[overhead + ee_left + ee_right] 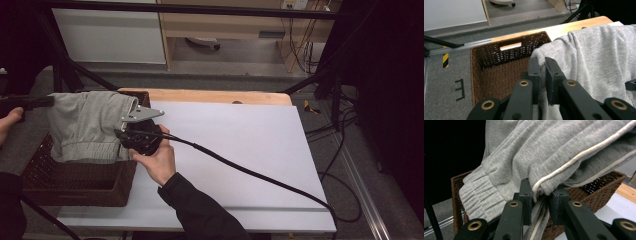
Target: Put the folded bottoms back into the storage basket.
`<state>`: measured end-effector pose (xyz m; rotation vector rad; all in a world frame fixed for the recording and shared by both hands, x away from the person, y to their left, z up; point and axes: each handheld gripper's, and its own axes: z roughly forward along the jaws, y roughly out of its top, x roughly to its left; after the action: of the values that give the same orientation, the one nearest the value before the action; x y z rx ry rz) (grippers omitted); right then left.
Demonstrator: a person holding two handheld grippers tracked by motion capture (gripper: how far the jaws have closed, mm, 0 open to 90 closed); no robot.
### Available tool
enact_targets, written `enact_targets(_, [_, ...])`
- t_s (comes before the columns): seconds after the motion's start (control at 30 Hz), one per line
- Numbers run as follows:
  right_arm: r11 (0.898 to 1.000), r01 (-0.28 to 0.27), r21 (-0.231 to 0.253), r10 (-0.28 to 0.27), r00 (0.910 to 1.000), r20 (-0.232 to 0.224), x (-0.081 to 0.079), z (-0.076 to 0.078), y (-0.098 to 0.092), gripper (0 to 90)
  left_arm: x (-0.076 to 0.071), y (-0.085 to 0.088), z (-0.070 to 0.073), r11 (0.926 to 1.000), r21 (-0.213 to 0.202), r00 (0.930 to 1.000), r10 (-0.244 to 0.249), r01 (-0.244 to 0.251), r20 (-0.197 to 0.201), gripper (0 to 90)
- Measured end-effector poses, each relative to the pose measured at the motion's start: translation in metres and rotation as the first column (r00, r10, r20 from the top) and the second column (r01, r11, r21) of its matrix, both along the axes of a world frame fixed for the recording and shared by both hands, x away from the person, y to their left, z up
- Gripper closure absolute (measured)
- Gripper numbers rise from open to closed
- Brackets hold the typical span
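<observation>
A grey knit garment (85,125) with a white piping stripe hangs over a brown wicker basket (75,185) at the table's left end. My left gripper (49,100) comes in from the far left and is shut on the garment's upper edge; in the left gripper view its jaws (542,65) pinch the grey cloth (594,57) above the basket's hollow (496,72). My right gripper (121,134) holds the garment's right side. In the right gripper view its jaws (541,193) clamp the piped hem of the cloth (544,152), with the basket (599,187) behind.
A white board (240,145) covers the wooden table (210,96) to the right of the basket. The right gripper's black cable (250,172) trails across it to the front right corner. Black frame poles and floor cables (340,150) surround the table.
</observation>
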<state>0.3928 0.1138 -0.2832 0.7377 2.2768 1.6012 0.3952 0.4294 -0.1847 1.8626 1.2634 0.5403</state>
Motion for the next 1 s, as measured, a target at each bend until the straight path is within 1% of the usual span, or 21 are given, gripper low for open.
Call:
enact_targets(0.07, [1.000, -0.001, -0.001, 0.001, 1.0000, -0.004, 0.001, -0.001, 0.004, 75.0, 0.002, 0.004, -0.002, 1.0000, 0.003, 0.9999, 0.009, -0.009, -0.008, 83.7])
enact_targets(0.47, [1.000, -0.022, 0.002, 0.022, 0.9997, -0.012, 0.005, -0.010, 0.025, 75.0, 0.003, 0.022, -0.009, 0.9991, -0.001, 0.9991, 0.041, -0.041, -0.013, 83.7])
enact_targets(0.57, [1.000, -0.026, 0.002, 0.026, 0.9995, -0.018, 0.006, -0.014, 0.030, 74.9, 0.003, 0.024, -0.011, 0.9989, 0.000, 0.9989, 0.046, -0.046, -0.013, 83.7])
enact_targets(0.63, [1.000, -0.030, 0.000, 0.030, 0.9993, -0.020, 0.007, -0.016, 0.033, 74.9, 0.003, 0.027, -0.014, 0.9986, 0.005, 0.9985, 0.052, -0.052, -0.018, 83.7])
enact_targets(0.9, [0.999, -0.040, -0.004, 0.040, 0.9989, -0.025, 0.010, -0.025, 0.044, 74.9, 0.005, 0.036, -0.022, 0.9977, -0.005, 0.9973, 0.068, -0.068, -0.029, 83.7])
enact_targets(1.0, [0.999, -0.045, -0.007, 0.044, 0.9985, -0.032, 0.012, -0.030, 0.047, 74.9, 0.006, 0.039, -0.027, 0.9975, 0.004, 0.9968, 0.071, -0.071, -0.037, 83.7])
